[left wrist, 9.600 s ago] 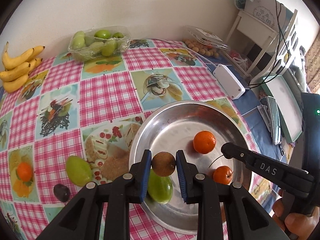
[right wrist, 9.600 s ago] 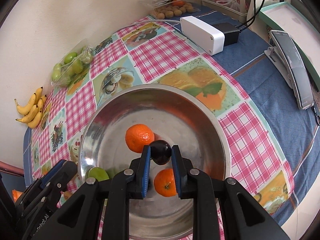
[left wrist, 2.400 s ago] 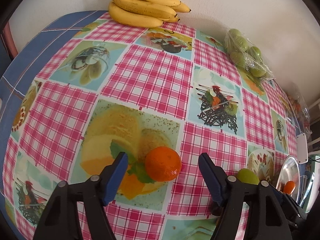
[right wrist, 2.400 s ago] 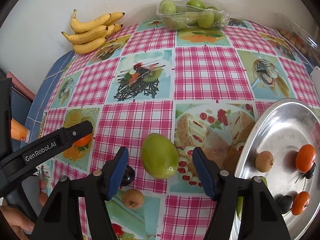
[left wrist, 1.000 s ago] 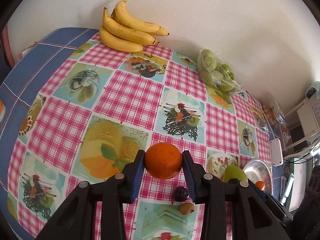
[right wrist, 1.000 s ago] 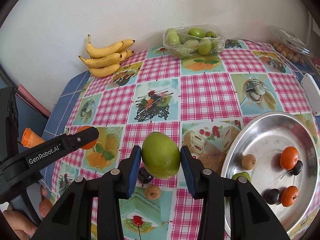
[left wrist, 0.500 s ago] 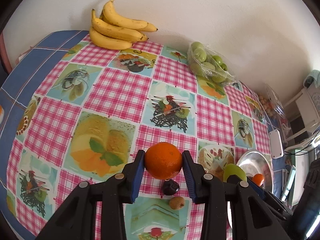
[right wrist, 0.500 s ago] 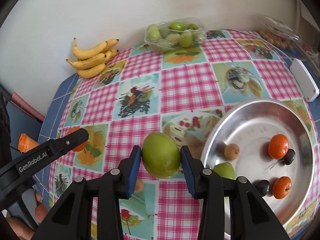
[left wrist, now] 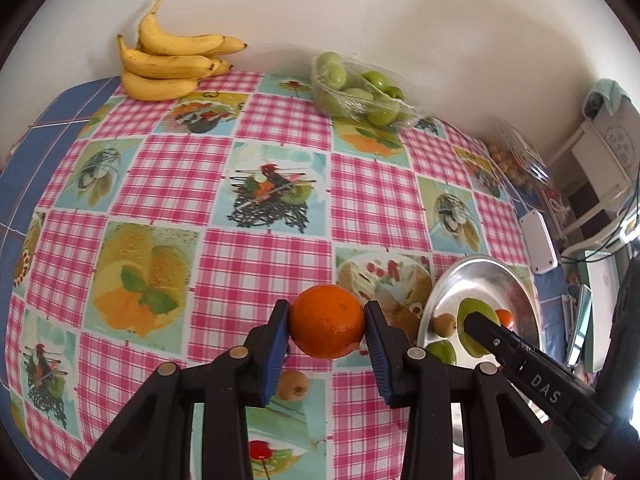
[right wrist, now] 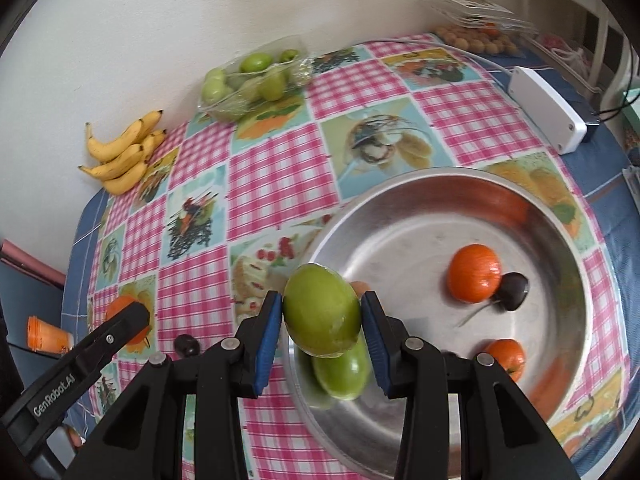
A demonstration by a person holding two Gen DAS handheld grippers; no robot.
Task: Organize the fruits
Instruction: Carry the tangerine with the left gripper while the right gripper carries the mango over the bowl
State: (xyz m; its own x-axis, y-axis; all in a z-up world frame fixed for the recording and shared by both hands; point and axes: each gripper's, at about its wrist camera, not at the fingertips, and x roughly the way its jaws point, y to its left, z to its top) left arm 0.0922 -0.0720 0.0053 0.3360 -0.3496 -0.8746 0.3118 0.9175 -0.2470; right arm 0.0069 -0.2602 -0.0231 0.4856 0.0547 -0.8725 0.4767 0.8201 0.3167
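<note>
The right gripper (right wrist: 322, 326) is squeezing a big green fruit (right wrist: 321, 314) between its blue pads (right wrist: 267, 334). In the right wrist view the fruit is hanging in the middle of the frame, just over the left rim of the shiny metal bowl (right wrist: 560, 224). Another green fruit (right wrist: 342, 372) is sitting in the bowl right under it, low in the frame. A big orange one (right wrist: 474, 267) and a dark plum (right wrist: 514, 291) are touching each other at the right side, and a small orange one (right wrist: 506, 356) is lower right.

The left gripper (left wrist: 326, 334) is pinching a round orange (left wrist: 326, 321) tight, in the lower middle of the left wrist view. It is hanging over the checked tablecloth (left wrist: 180, 176), beside the bowl and not over it yet. A small brown fruit (left wrist: 293, 385) is lying on the cloth under it.

To do this well, I think the green fruit should be going a bit more toward the bare middle of the bowl, then low down, before the pads are let go. Dropped from here, it could be bumping the fruit below or rolling off the rim. The orange should be waiting its turn, so the two grippers are not knocking together.
</note>
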